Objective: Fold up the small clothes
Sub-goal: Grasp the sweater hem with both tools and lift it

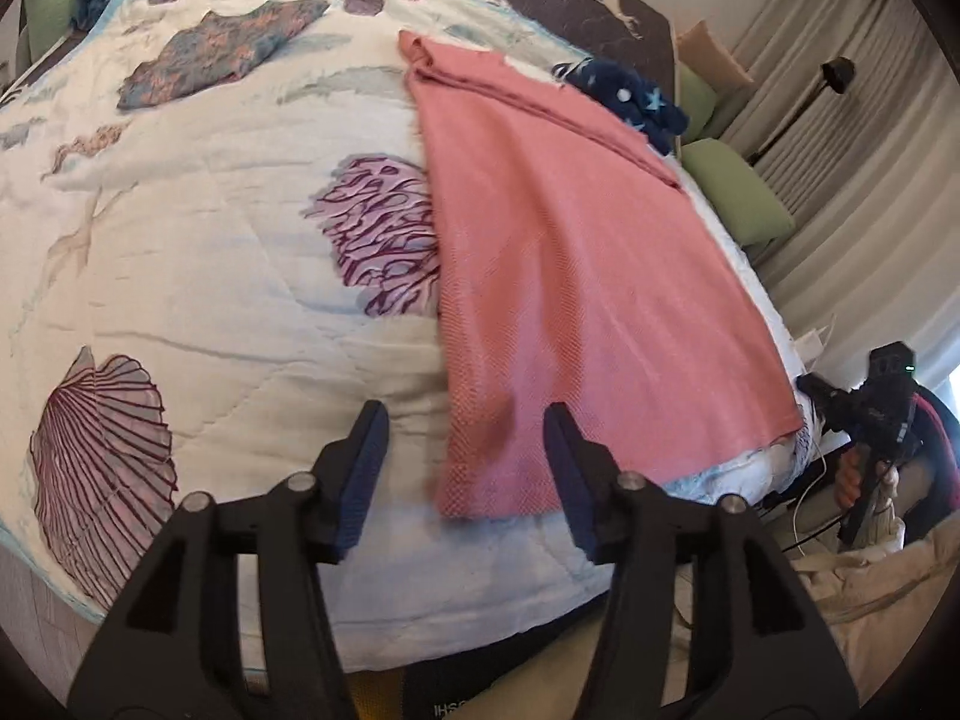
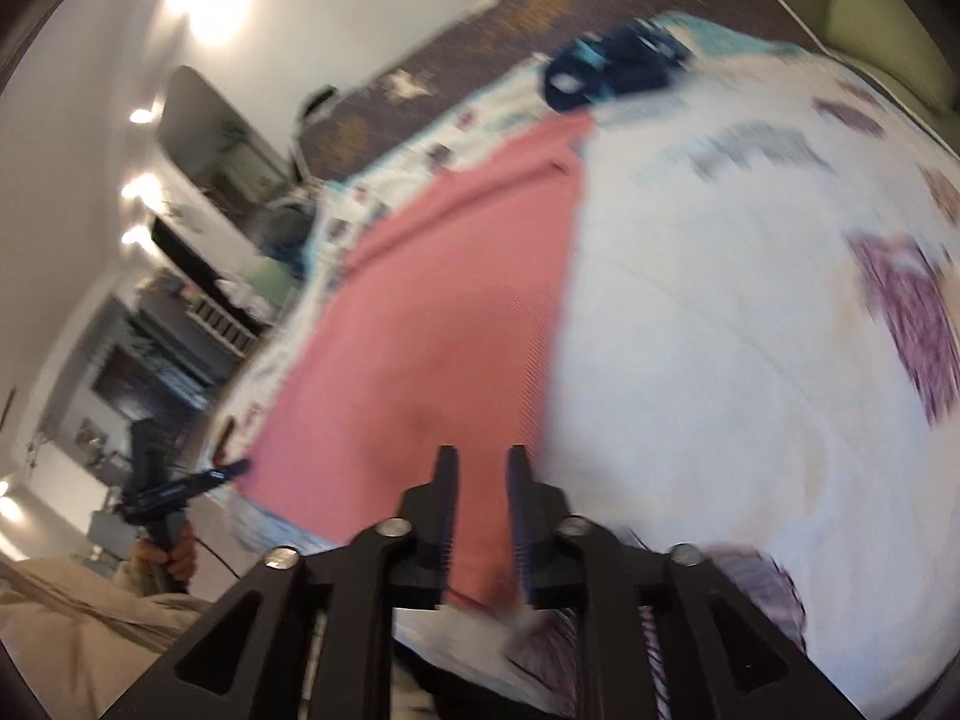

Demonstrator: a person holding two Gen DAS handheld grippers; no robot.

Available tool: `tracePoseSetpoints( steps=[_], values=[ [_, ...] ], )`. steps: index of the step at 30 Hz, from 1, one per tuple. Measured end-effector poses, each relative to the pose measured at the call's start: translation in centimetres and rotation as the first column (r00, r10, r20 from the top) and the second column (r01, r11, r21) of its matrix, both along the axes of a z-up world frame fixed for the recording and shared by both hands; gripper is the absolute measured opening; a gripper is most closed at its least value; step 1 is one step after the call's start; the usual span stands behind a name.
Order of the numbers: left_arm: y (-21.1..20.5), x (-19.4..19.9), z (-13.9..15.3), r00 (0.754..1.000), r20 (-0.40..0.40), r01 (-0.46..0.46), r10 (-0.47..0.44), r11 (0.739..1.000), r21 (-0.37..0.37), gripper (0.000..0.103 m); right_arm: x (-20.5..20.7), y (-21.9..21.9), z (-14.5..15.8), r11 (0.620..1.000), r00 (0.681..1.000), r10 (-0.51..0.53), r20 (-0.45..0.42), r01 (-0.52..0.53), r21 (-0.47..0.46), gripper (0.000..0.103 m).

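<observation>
pink cloth half folded on the bed, more folds to do

on the far left i see a blue flowery cloth (image 1: 222,51) lying loose on the shell blanket (image 1: 198,240), not folded as far as i can tell. my left gripper (image 1: 465,468) has its two fingers wide apart and holds nothing, just above the near left corner of the pink cloth (image 1: 576,276). the pink cloth lies long and flat, and i think it is already doubled over once. a dark blue star cloth (image 1: 630,99) sits in a heap past it. my right gripper (image 2: 480,516) has its fingers a little apart over the pink cloth's near end; the picture is blurry, so i cannot tell if it grips. i think most of the job is left.
</observation>
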State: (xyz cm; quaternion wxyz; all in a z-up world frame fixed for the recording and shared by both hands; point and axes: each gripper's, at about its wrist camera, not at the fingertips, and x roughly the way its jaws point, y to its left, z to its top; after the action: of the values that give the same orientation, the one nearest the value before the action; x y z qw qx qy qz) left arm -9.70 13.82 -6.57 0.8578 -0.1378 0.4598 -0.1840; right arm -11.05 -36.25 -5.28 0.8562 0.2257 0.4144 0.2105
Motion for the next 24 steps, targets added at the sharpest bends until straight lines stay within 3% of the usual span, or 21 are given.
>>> tracePoseSetpoints(
  steps=[4, 6, 10, 11, 12, 13, 17, 21, 24],
  values=[
    [-0.5, -0.3, 0.1, 0.999, -0.01, 0.052, -0.053, 0.998, -0.022, 0.056, -0.4, -0.5, -1.7, 0.998, 0.998, 0.006, -0.067, -0.002, 0.059, 0.044],
    [-1.3, -0.2, 0.0, 0.994, -0.018, 0.106, -0.107, 0.993, -0.059, 0.018, -0.1, -0.2, -2.2, 0.994, 0.998, 0.02, -0.067, -0.013, 0.104, 0.053],
    [-2.2, 0.2, -0.5, 0.99, -0.024, 0.138, -0.141, 0.985, -0.099, 0.014, 1.4, 1.6, -2.7, 0.985, 0.991, 0.099, -0.089, -0.085, 0.149, 0.054],
    [-2.1, 0.1, -0.3, 0.99, -0.017, 0.135, -0.138, 0.984, -0.113, 0.013, 1.6, 2.0, -2.8, 0.987, 0.989, 0.106, -0.101, -0.092, 0.131, 0.047],
    [-1.8, -0.1, 0.2, 0.991, -0.001, 0.13, -0.131, 0.984, -0.126, 0.012, 1.9, 2.2, -2.7, 0.989, 0.988, 0.107, -0.109, -0.095, 0.117, 0.021],
    [-1.6, -0.2, 0.6, 0.992, 0.012, 0.127, -0.127, 0.983, -0.134, 0.012, 2.2, 2.3, -2.6, 0.988, 0.986, 0.116, -0.124, -0.101, 0.115, 0.004],
    [-0.1, -0.6, 3.3, 0.991, 0.09, 0.114, -0.098, 0.975, -0.192, 0.012, 2.2, 1.4, -1.2, 0.975, 0.991, 0.105, -0.08, -0.087, 0.204, 0.004],
    [-0.4, 0.1, 5.9, 0.981, 0.167, 0.118, -0.098, 0.986, -0.114, 0.012, 2.0, 0.7, 1.6, 0.962, 0.996, 0.079, 0.043, -0.088, 0.259, 0.004],
    [-0.9, 1.3, 7.9, 0.968, 0.23, 0.123, -0.097, 0.987, -0.101, 0.012, 2.5, 0.6, 3.6, 0.958, 0.991, 0.076, 0.112, -0.103, 0.268, 0.004]
  ],
)
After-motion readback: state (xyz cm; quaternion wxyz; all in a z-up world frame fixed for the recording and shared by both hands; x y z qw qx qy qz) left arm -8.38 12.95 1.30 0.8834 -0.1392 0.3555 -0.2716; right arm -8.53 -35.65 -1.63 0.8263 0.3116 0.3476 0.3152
